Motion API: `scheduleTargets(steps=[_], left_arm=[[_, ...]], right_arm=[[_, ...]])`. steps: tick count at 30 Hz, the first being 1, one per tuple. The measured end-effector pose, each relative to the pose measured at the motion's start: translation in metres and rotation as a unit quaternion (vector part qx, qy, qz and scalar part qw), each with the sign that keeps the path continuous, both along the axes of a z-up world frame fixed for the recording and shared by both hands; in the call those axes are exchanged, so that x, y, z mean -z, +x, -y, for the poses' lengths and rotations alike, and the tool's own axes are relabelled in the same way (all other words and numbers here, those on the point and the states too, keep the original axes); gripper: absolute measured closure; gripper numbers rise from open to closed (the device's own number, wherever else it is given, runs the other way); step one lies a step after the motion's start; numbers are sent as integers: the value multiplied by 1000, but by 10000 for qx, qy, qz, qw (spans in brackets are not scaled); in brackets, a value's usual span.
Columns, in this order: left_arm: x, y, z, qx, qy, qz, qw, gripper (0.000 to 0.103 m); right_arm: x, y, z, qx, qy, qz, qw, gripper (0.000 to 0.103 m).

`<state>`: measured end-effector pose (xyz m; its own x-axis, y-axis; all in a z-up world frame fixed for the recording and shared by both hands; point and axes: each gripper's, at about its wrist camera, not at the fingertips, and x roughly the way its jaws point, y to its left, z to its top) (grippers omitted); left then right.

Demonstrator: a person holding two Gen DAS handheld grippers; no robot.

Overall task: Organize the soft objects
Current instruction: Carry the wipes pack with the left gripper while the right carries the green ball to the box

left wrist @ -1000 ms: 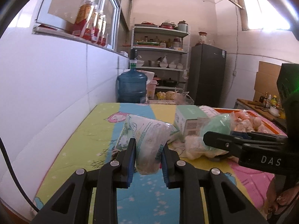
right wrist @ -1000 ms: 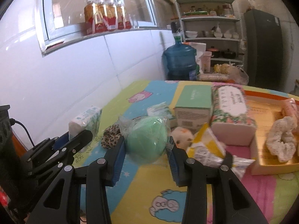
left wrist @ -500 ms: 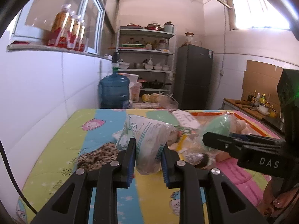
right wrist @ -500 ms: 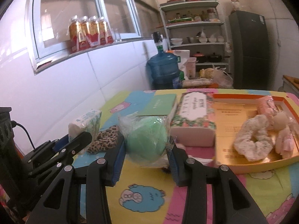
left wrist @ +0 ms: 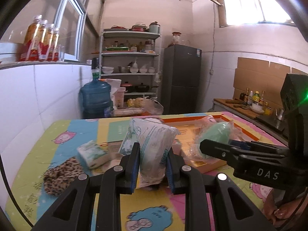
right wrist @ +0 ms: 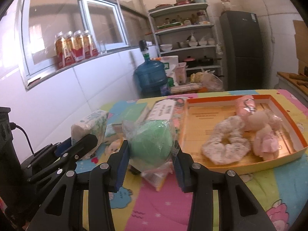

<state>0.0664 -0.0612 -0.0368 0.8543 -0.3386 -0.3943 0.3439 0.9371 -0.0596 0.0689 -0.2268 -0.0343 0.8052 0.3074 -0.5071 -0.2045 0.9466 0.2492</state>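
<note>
My left gripper is shut on a white tissue pack with green print, held above the cartoon tablecloth; the same pack shows at the left of the right wrist view. My right gripper is shut on a green sponge ball in clear wrap, also seen as the green ball from the left. An orange-rimmed tray lies to the right, holding a white lace scrunchie, a pink roll and a pink plush doll.
On the cloth lie a leopard-print pouch, a small tissue pack, a green box and a floral tissue pack. A white tiled wall runs along the left. Beyond the table stand a blue water jug, shelves and a fridge.
Both grippers, each still holding its item, have swung to the right across the table, bringing the tray and its contents into fuller view.
</note>
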Motion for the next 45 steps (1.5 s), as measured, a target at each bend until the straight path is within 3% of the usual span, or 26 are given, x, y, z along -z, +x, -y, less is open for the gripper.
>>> scheduleTargets(steps=[23,45], left_arm=[[3,21,100,642,161,-158,9977,78],[10,72,158,771,56,-512,9957,78]], right_arm=[[7,-5,104,737,230,-14,9970,59],[21,10,192,1475,256,-121,9887,59]])
